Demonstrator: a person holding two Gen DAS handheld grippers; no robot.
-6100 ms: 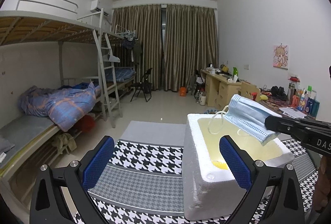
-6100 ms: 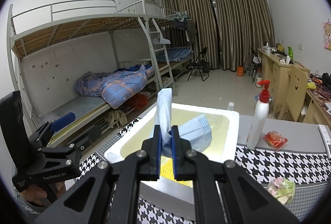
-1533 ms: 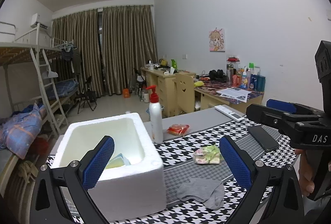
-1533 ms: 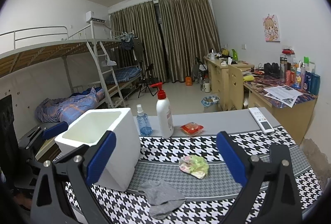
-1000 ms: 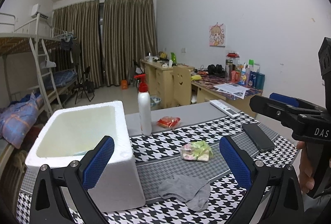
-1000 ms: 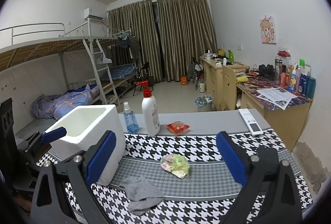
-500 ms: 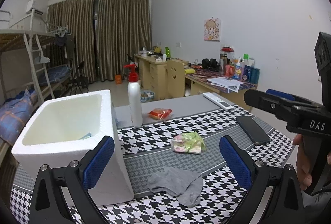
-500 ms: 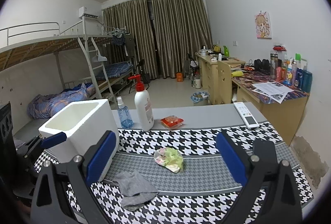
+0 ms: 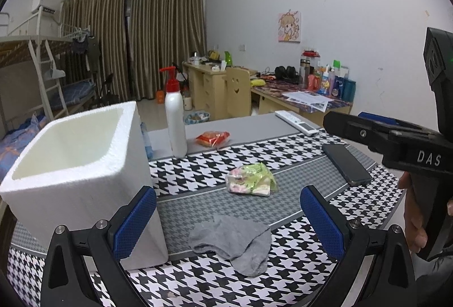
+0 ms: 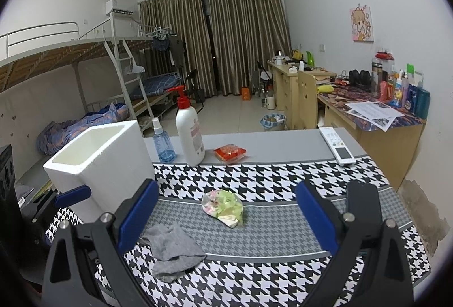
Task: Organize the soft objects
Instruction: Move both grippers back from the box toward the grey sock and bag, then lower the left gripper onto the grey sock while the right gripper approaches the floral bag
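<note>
A grey sock (image 9: 235, 242) (image 10: 172, 250) lies crumpled on the houndstooth cloth, close in front of both grippers. A green and pink plastic bag (image 9: 250, 179) (image 10: 223, 206) lies behind it. A white foam box (image 9: 76, 165) (image 10: 99, 162) stands at the left; its inside is hidden from here. My left gripper (image 9: 226, 222) is open and empty above the sock. My right gripper (image 10: 223, 219) is open and empty, also facing the sock; it shows at the right of the left wrist view (image 9: 365, 128).
A white pump bottle (image 9: 175, 120) (image 10: 189, 134), a blue spray bottle (image 10: 162, 144) and a red snack packet (image 9: 212, 138) (image 10: 229, 152) stand at the table's back. A remote (image 10: 337, 145) and a black phone (image 9: 345, 164) lie at the right.
The right gripper has dropped the blue face mask into the foam box and opened. Both grippers have pulled back from the box and turned towards the sock and bag.
</note>
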